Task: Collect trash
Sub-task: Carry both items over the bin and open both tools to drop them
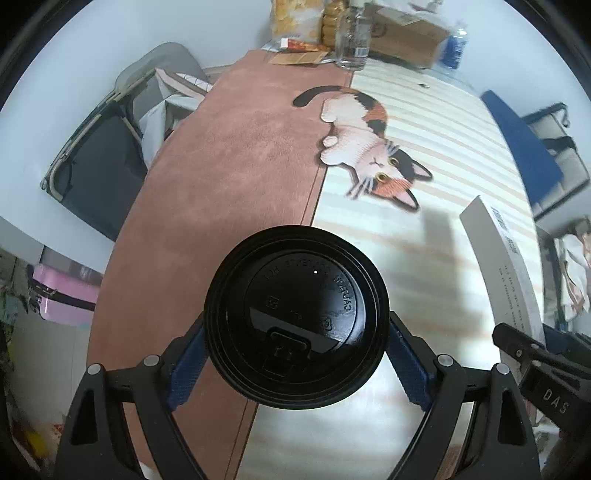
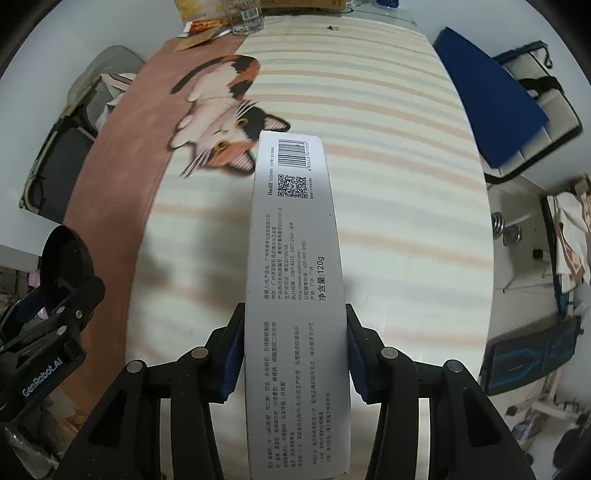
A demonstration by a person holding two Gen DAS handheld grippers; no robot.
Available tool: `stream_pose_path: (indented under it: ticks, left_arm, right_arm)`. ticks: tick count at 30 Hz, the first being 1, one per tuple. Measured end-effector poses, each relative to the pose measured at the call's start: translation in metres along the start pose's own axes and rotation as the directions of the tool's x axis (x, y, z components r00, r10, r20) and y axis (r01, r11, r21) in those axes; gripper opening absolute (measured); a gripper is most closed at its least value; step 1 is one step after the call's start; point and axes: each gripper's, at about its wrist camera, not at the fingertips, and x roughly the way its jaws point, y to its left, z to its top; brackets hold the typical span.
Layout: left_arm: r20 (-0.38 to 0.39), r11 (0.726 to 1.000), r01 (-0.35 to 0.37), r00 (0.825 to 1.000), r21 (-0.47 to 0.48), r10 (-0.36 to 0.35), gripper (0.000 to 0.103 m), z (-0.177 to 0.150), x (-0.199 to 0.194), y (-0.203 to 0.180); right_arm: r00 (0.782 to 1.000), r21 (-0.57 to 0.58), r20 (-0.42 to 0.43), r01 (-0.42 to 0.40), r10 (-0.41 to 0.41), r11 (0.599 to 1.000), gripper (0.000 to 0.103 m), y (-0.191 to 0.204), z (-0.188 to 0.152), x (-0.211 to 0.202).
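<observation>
I have 2 pieces of trash in hand right now. My left gripper [image 1: 295,354] is clamped on a black lidded cup [image 1: 295,317], its blue pads [image 1: 186,365] pressed against the cup's sides; the cup fills the lower centre of the left wrist view, lid facing the camera. My right gripper [image 2: 295,350] is closed narrow around a long white carton [image 2: 295,295], printed with a barcode and "120g", which runs from the bottom edge of the right wrist view up to its middle. Both items look lifted clear above the striped tablecloth [image 2: 388,184], though I cannot tell the gap.

By my reading, the picking-up part is done for these 2, and what remains is dropping them somewhere: no bin or bag shows in either view, so I cannot say where that is.

More may be left. At the top of the left wrist view, at the table's far end, sit snack bags [image 1: 295,18], a glass jar [image 1: 352,40], a brown cardboard box [image 1: 406,33] and some flat packets [image 1: 299,57]. Whether those count as trash I cannot judge. A small dark scrap [image 2: 333,27] lies on the stripes near the top of the right wrist view.
</observation>
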Motion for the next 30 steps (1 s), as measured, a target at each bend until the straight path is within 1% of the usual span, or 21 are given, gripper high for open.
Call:
stream_pose_path:
  ticks: [2, 3, 7, 11, 12, 14, 16, 17, 18, 21, 23, 25, 27, 29, 30]
  left_arm:
    - [0.013, 1.000, 0.020, 1.000, 0.012, -0.020, 0.088, -0.016, -0.010, 0.004]
    - [0.022, 0.999, 0.034, 0.999, 0.020, -0.035, 0.088, -0.026, -0.016, 0.009]
    - [0.046, 0.994, 0.089, 0.995, 0.064, -0.092, 0.088, -0.072, -0.038, 0.035]
    - [0.036, 0.982, 0.133, 0.990, 0.135, -0.139, 0.088, -0.126, -0.058, 0.067]
    - [0.026, 0.978, 0.144, 0.988, 0.150, -0.149, 0.088, -0.139, -0.062, 0.076]
    - [0.006, 0.971, 0.159, 0.987, 0.178, -0.163, 0.088, -0.171, -0.072, 0.097]
    - [-0.031, 0.967, 0.173, 0.985, 0.187, -0.170, 0.088, -0.195, -0.073, 0.112]
    - [-0.055, 0.966, 0.181, 0.983, 0.187, -0.174, 0.088, -0.207, -0.072, 0.119]
    - [-0.090, 0.963, 0.192, 0.980, 0.190, -0.178, 0.088, -0.223, -0.069, 0.128]
    - [-0.154, 0.960, 0.203, 0.973, 0.195, -0.175, 0.088, -0.255, -0.058, 0.142]
    - [-0.208, 0.960, 0.212, 0.963, 0.186, -0.172, 0.088, -0.279, -0.041, 0.149]
    - [-0.245, 0.960, 0.217, 0.954, 0.178, -0.170, 0.088, -0.295, -0.023, 0.150]
    - [-0.282, 0.961, 0.218, 0.945, 0.172, -0.164, 0.088, -0.316, 0.005, 0.151]
    - [-0.312, 0.961, 0.219, 0.937, 0.167, -0.159, 0.088, -0.329, 0.036, 0.148]
    - [-0.333, 0.960, 0.226, 0.929, 0.165, -0.162, 0.088, -0.338, 0.061, 0.145]
  right_arm:
    - [1.000, 0.013, 0.023, -0.002, 0.001, 1.000, 0.050, 0.007, -0.022, -0.010]
    - [0.998, 0.024, 0.056, 0.010, -0.011, 1.000, 0.050, 0.011, -0.035, -0.015]
    - [0.994, 0.063, 0.104, 0.022, -0.028, 0.998, 0.050, 0.035, -0.100, -0.041]
    - [0.989, 0.128, 0.135, 0.043, -0.060, 0.991, 0.050, 0.063, -0.184, -0.066]
    - [0.989, 0.148, 0.134, 0.042, -0.062, 0.988, 0.050, 0.069, -0.203, -0.069]
    - [0.993, 0.199, 0.113, 0.012, -0.035, 0.980, 0.050, 0.086, -0.257, -0.074]
    - [0.996, 0.221, 0.085, -0.003, -0.017, 0.975, 0.050, 0.099, -0.297, -0.074]
    - [0.998, 0.236, 0.059, -0.016, 0.002, 0.972, 0.050, 0.108, -0.325, -0.070]
    - [0.999, 0.245, 0.041, -0.020, 0.011, 0.969, 0.050, 0.112, -0.341, -0.067]
    - [0.998, 0.284, -0.033, -0.044, 0.056, 0.958, 0.050, 0.125, -0.400, -0.047]
    - [0.995, 0.295, -0.074, -0.041, 0.066, 0.954, 0.050, 0.129, -0.429, -0.029]
    - [0.988, 0.317, -0.119, -0.051, 0.093, 0.947, 0.050, 0.130, -0.454, -0.002]
    - [0.982, 0.330, -0.159, -0.048, 0.106, 0.943, 0.050, 0.129, -0.475, 0.033]
    - [0.973, 0.347, -0.191, -0.056, 0.129, 0.936, 0.050, 0.126, -0.491, 0.074]
    - [0.969, 0.352, -0.205, -0.058, 0.137, 0.934, 0.050, 0.125, -0.498, 0.100]
